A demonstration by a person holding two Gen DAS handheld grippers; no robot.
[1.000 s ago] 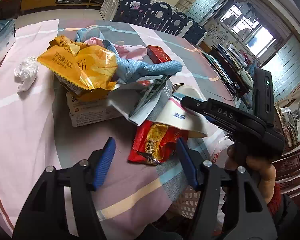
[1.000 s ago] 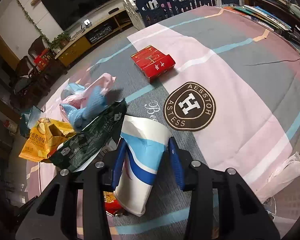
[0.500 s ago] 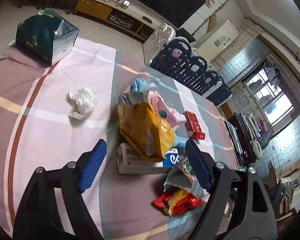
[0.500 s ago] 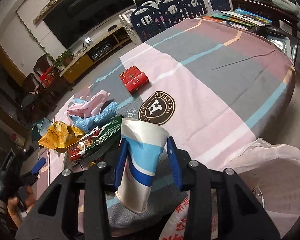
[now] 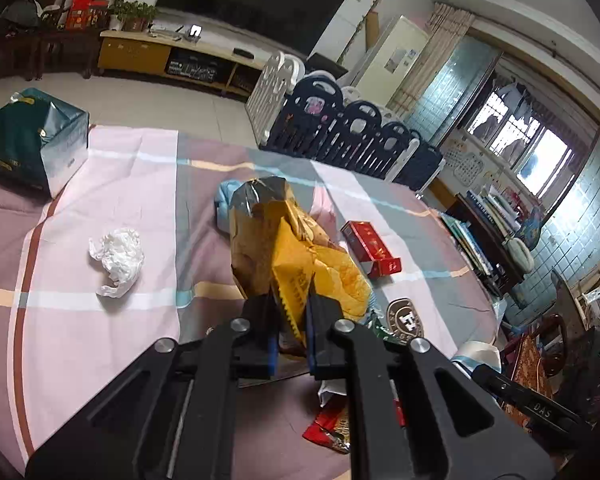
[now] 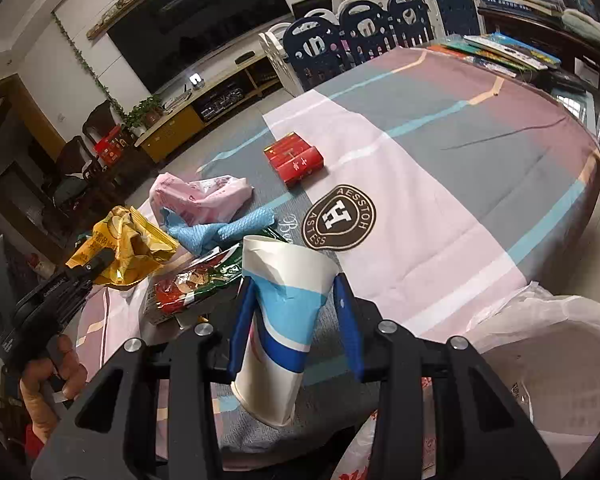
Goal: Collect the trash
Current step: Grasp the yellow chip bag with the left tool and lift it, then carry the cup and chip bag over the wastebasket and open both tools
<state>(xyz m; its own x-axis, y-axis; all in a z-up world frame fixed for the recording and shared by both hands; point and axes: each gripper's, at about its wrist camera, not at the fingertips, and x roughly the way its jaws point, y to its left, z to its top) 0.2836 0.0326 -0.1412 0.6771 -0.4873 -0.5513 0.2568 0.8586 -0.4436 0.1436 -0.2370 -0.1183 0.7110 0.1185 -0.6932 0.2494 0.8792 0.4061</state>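
My left gripper (image 5: 291,320) is shut on a yellow snack bag (image 5: 300,256) and holds it up over the table; the same bag shows in the right wrist view (image 6: 120,244). My right gripper (image 6: 296,312) is shut on a squashed white and blue paper cup (image 6: 280,320), lifted near the table's front edge. A white bin with a plastic liner (image 6: 552,360) stands just to its right, below the table edge. A green and red wrapper (image 6: 192,280), a red wrapper (image 5: 332,424) and a crumpled white tissue (image 5: 118,258) lie on the table.
A red box (image 6: 296,158), pink bag (image 6: 196,196) and blue cloth (image 6: 216,232) lie mid-table on the striped cloth (image 6: 440,168). A dark green box (image 5: 32,148) sits at the far left. Chairs (image 5: 340,128) and a bookshelf (image 5: 488,220) ring the table.
My left gripper has closed on the yellow snack bag and lifted it. My right gripper has carried the cup back toward the bin side of the table.
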